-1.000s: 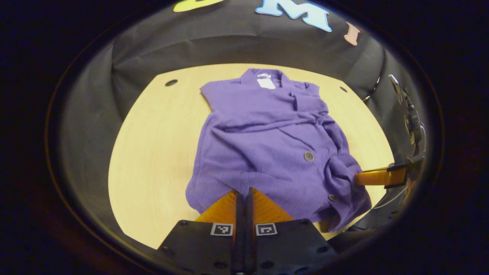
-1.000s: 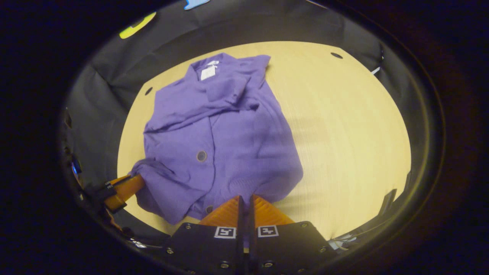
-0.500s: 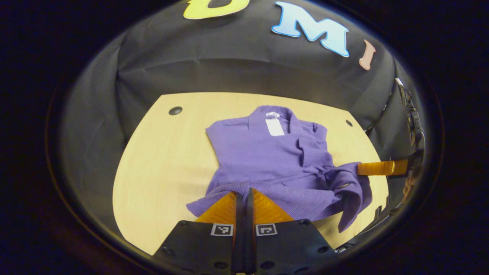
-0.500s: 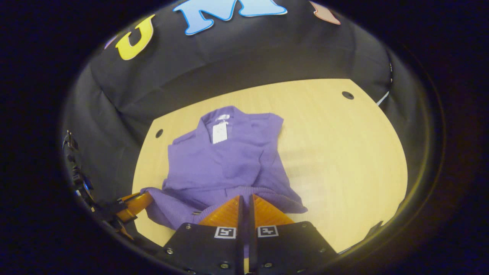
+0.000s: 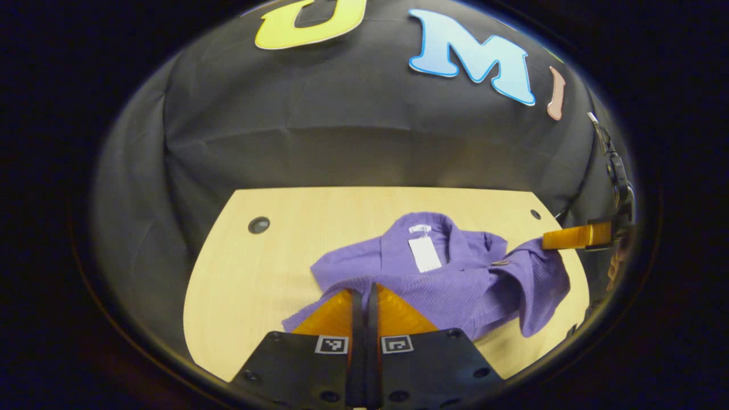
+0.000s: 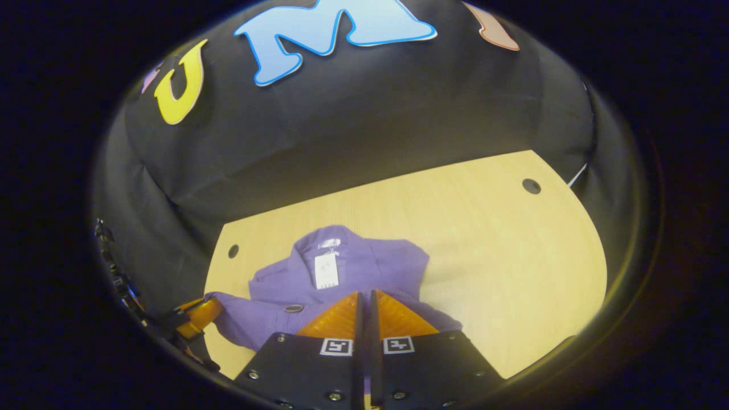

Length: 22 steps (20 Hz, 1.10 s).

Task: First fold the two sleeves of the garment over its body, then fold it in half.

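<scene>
Both my grippers pinch the purple garment's hem, lifted over its body on the table.

From where I sit, the exact bite is hidden: in the left gripper view the left gripper has its fingers pressed together with the garment edge caught between them, and the cloth beneath is covered by the fingers. The right gripper looks the same in the right gripper view, fingers closed on knit fabric. The left gripper view also shows the right gripper off at the side, holding a hanging corner with a button; the right gripper view shows the left one, partly cut off. The garment's collar and white tag face up on the wooden table, its lower half raised and doubled toward the collar.
</scene>
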Tool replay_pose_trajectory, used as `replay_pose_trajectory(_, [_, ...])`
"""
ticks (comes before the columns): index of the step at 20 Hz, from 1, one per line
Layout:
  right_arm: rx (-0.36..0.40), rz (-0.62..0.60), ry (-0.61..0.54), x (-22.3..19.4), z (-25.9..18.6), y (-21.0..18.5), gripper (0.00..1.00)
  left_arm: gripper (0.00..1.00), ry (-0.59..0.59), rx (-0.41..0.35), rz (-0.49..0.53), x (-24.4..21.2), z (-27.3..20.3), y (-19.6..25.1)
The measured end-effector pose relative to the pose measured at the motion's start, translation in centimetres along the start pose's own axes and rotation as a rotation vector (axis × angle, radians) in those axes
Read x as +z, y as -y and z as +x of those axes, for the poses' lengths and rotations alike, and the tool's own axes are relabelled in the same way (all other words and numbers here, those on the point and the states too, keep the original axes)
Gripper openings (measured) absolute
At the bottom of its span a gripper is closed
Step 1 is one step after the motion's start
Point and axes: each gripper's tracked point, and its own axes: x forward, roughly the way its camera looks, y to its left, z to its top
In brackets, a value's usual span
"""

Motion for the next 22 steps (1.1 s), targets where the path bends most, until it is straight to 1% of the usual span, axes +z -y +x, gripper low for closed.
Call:
replay_pose_trajectory(2, [-0.009, 0.018, 0.033, 2.5, 1.6, 0.3, 0.05, 0.07, -0.007, -0.016, -0.029, 0.9, 2.2, 0.7])
replay_pose_trajectory(3, [-0.014, 0.027, 0.038, 3.4, 2.5, 0.6, 0.05, 0.07, -0.006, -0.012, -0.033, 1.2, 3.4, 0.8])
replay_pose_trajectory(5, [-0.019, 0.049, 0.025, 3.7, 4.0, 1.2, 0.05, 0.07, -0.005, -0.005, -0.021, 1.9, 5.6, 0.9])
replay_pose_trajectory(8, [-0.037, 0.037, -0.011, 2.7, 6.1, 2.3, 0.05, 0.07, -0.015, 0.006, 0.011, 2.1, 8.7, 0.7])
replay_pose_trajectory(10, [-0.039, 0.013, -0.031, 2.0, 6.8, 2.5, 0.05, 0.07, -0.042, 0.017, 0.024, 1.2, 10.3, 0.3])
replay_pose_trajectory(16, [-0.011, -0.017, -0.073, 0.4, 9.1, 1.6, 0.05, 0.07, -0.106, 0.042, -0.020, -1.9, 13.6, -0.7])
replay_pose_trajectory(22, [-0.006, -0.053, -0.086, -0.8, 9.9, 1.4, 0.05, 0.07, -0.114, 0.059, -0.055, -2.7, 14.4, -0.8])
